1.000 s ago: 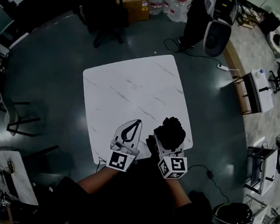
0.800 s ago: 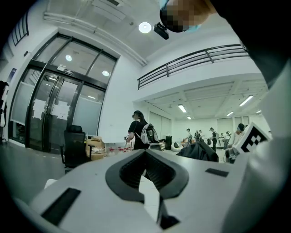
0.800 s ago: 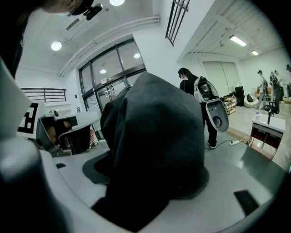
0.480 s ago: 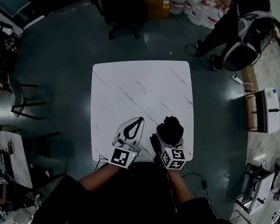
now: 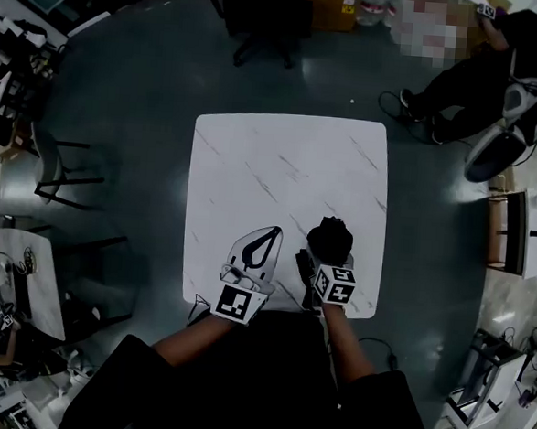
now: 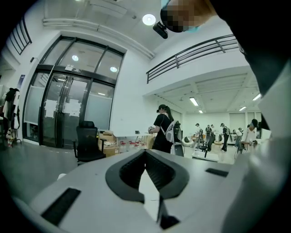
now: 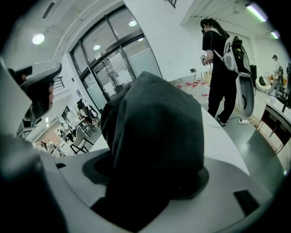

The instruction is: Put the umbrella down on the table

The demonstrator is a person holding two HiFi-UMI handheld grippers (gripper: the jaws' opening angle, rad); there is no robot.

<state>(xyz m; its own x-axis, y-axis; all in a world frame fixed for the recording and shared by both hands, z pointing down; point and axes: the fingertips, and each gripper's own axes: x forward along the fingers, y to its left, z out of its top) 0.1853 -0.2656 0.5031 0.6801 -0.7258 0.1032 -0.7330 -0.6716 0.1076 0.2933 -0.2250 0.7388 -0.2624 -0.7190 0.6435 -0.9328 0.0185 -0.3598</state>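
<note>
My left hand-held gripper (image 5: 268, 236) has its jaws closed tip to tip, with nothing between them. My right hand-held gripper (image 5: 324, 261) is clamped on the black umbrella (image 5: 330, 235). My left forearm (image 5: 186, 342) and right forearm (image 5: 341, 337) reach forward, side by side.

**Black on White Marble**

The table (image 5: 254, 162) was white, streaked with thin grey veins that ran slantwise. The umbrella (image 5: 329, 239), toward five o'clock on it, was plain black cloth with no print. The left gripper (image 5: 273, 232) was pale grey-white with black pads lining its jaws, and the right gripper (image 5: 324, 257) matched it. Each bore a marker cube (image 5: 236, 303) of black squares on white. The floor (image 5: 129, 108) was a glossy dark blue-grey. The cardboard box (image 5: 331, 7) at twelve o'clock was brown.
</note>
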